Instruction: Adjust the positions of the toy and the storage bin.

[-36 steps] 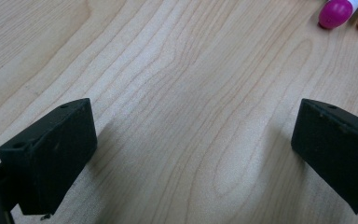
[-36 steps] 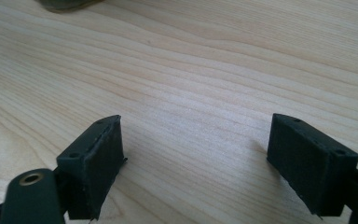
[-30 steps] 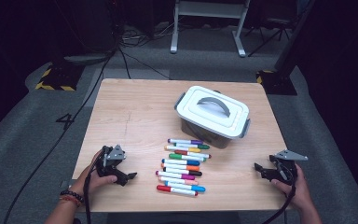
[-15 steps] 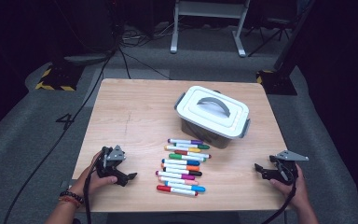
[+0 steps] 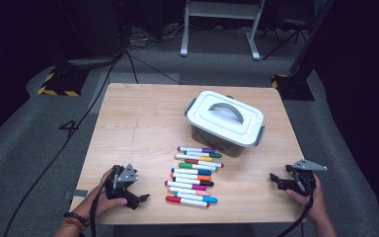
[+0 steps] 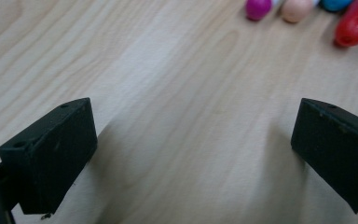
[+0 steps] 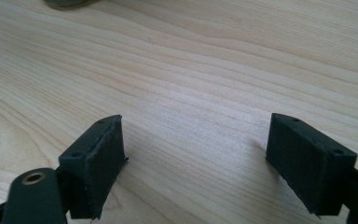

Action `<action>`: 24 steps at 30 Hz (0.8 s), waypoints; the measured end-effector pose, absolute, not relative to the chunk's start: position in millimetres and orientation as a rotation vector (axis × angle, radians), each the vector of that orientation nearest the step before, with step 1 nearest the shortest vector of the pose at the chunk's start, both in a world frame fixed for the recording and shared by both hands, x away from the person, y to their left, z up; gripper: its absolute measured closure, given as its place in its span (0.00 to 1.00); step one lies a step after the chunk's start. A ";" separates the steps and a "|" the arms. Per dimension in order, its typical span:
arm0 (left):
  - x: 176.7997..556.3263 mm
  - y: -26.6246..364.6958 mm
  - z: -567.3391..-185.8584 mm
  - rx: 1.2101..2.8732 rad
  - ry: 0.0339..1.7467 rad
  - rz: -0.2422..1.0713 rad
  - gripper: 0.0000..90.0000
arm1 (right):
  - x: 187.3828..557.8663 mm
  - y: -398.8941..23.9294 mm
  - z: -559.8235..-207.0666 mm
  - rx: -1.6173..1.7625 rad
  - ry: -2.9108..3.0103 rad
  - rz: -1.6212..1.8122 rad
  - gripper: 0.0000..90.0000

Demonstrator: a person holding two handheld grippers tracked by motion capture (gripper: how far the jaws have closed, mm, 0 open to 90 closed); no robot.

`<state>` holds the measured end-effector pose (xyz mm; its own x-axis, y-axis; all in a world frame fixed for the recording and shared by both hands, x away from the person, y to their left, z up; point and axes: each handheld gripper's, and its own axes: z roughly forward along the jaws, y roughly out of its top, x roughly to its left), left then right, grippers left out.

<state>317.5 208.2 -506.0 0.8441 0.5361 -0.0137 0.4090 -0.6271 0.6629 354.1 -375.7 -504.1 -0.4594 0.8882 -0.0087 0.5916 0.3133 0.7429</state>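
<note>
Both grippers rest low on the desk, fingers spread wide and empty, the left gripper just beside the row of markers that lies in front of the lidded box, the right gripper farther off, likely poised to start collecting

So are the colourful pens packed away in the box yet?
Nothing looks packed yet. The colourful marker pens all lie in a row on the wooden table, and the white lidded plastic box is closed. The left gripper and right gripper rest open, holding nothing. Opening and filling remain.
</note>
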 end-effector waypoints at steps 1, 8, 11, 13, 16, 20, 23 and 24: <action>315.0 206.0 -506.0 2.334 0.676 0.235 0.01 | 354.1 -375.7 -504.0 1.313 2.167 0.958 0.22; 304.4 190.0 -505.6 2.348 0.648 0.225 0.00 | 354.1 -375.6 -504.0 1.313 2.167 0.957 0.22; 302.0 183.3 -505.8 2.347 0.640 0.219 0.00 | 354.1 -375.6 -504.0 1.313 2.167 0.957 0.22; 299.4 176.9 -505.8 2.351 0.618 0.212 0.00 | 354.1 -375.6 -504.0 1.313 2.167 0.957 0.22; 296.2 167.7 -505.9 2.356 0.587 0.197 0.00 | 354.1 -375.6 -504.0 1.314 2.167 0.957 0.22; 296.0 152.4 -506.0 2.357 0.575 0.185 0.00 | 354.2 -375.7 -504.0 1.313 2.167 0.958 0.22; 298.9 140.5 -505.8 2.358 0.567 0.186 0.00 | 354.2 -375.7 -504.0 1.313 2.167 0.958 0.22; 299.9 137.7 -506.0 2.355 0.568 0.186 0.00 | 354.2 -375.7 -504.0 1.313 2.167 0.958 0.22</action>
